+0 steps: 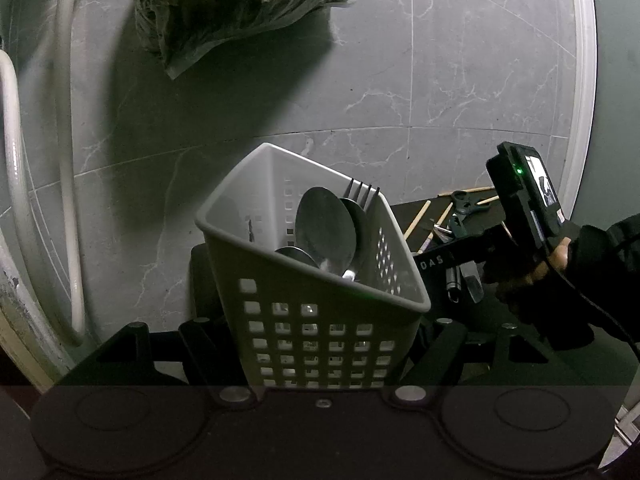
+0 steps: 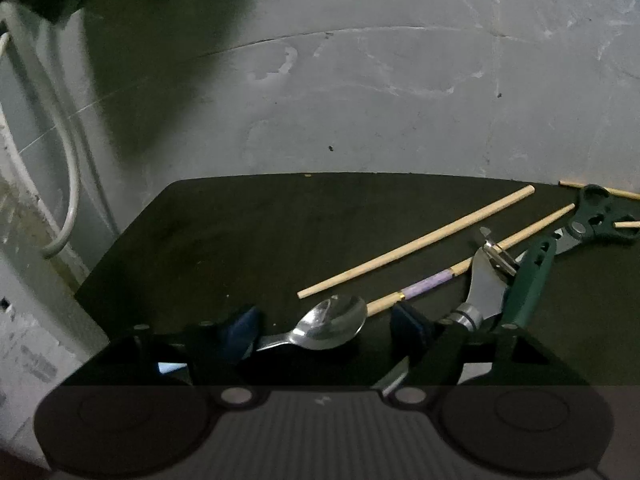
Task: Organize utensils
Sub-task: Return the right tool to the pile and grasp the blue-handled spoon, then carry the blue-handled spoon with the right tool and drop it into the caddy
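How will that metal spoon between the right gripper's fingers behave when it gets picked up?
The spoon looks like polished metal, so probably rigid but slippery against the pads. It lies flat on the dark mat, so getting fingers under it may be awkward. The rounded bowl may pivot if pinched off-centre.

The setting looked like a household utility corner, perhaps beside a kitchen or washroom. Grey marble-patterned tiles (image 1: 400,80) covered the surface behind a small black table (image 2: 240,240). White pipes (image 1: 68,160) ran along the left side, and a crumpled plastic bag (image 1: 224,8) lay nearby. A white cutlery basket (image 1: 320,280) and wooden chopsticks (image 2: 416,242) suggested domestic use.
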Demonstrator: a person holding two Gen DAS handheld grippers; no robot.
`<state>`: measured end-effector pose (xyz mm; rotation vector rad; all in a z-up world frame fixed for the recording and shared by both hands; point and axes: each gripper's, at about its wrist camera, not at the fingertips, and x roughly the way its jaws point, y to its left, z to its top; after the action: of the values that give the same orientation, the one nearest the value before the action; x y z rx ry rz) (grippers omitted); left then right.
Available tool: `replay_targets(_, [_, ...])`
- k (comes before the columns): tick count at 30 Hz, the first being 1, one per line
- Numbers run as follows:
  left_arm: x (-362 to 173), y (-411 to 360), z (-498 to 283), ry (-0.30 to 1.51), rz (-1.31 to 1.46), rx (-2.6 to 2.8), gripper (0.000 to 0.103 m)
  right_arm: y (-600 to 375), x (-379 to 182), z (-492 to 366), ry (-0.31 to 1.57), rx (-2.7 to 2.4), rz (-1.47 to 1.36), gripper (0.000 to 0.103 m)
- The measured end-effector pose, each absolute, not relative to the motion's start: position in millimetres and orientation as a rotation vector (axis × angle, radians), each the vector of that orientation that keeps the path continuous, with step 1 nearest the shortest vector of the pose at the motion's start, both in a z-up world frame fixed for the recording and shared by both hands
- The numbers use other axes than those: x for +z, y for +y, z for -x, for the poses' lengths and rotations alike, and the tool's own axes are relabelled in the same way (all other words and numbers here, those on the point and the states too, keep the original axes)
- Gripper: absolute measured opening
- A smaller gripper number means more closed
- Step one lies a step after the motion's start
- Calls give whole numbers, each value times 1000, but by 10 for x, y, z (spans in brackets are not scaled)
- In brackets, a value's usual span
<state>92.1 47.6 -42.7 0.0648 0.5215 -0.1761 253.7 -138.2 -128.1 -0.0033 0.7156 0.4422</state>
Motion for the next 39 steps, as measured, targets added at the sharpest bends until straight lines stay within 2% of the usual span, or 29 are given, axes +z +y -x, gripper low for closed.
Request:
replay_targets(3, [-427,474,-925,521,-65,-177,76,-1372,-1274,-2494,701,450,21,70])
replay_targets(6, [-426,474,-925,521,-65,-177,76,-1367,-1264,-2465,688,466,29,55])
replay_targets(10, [-424,476,-923,522,-65,-178,76,-1407,-1233,-2463,687,440,15,29])
replay_targets(14, [-422,477,-919,522,-65,-178,76,-1476,-1204,-2477,689,428,-9,16])
replay_targets(21, [-421,477,-919,522,-65,-178,76,-1618,-1127,-2432,672,414,-100,10])
replay_targets(31, [-418,484,-907,519,-60,-179,76,-1858,-736,-2079,516,399,-192,2])
replay_targets(39, [-433,492,-910,515,-54,-182,76,-1867,-253,-1795,375,435,-39,2])
